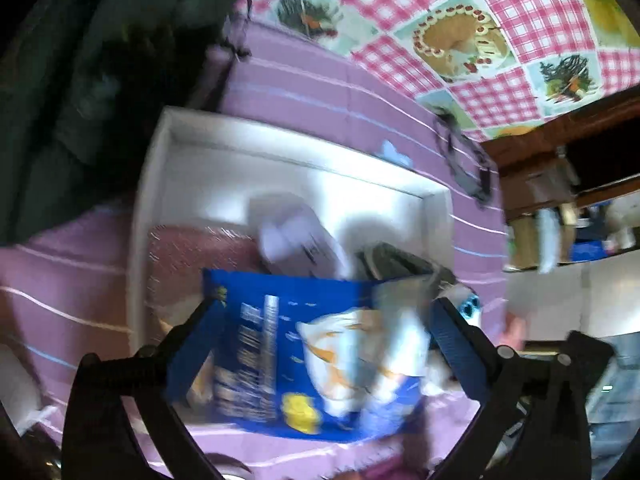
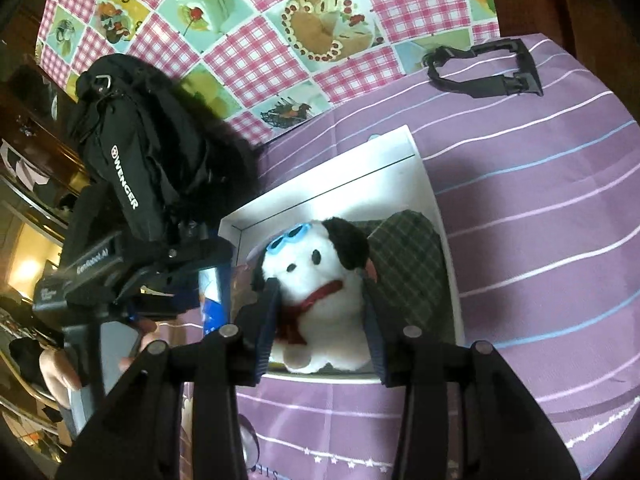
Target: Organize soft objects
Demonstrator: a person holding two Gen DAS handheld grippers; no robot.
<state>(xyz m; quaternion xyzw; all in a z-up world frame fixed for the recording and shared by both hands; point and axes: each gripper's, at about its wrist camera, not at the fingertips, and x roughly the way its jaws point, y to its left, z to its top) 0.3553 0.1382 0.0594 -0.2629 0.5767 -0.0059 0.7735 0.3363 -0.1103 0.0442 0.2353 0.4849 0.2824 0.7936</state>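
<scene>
My left gripper (image 1: 324, 304) is shut on a blue snack pack (image 1: 304, 352) and holds it over the near edge of the white box (image 1: 280, 140). Inside the box lie a maroon cloth (image 1: 192, 252), a white packet (image 1: 296, 236) and a dark checked cloth (image 1: 396, 260). My right gripper (image 2: 320, 280) is shut on a white plush dog (image 2: 320, 276) with black ears, blue goggles and a red scarf, held over the white box (image 2: 424, 176) beside the checked cloth (image 2: 412, 264). The left gripper with the blue pack (image 2: 216, 300) shows at the left of the right wrist view.
The box sits on a purple striped cloth (image 2: 540, 200) over a pink checked tablecloth (image 2: 240, 52). A black Wenger backpack (image 2: 152, 152) stands left of the box. A black plastic handle (image 2: 488, 68) lies at the far right. The table edge and wooden furniture (image 1: 560, 152) are to the right.
</scene>
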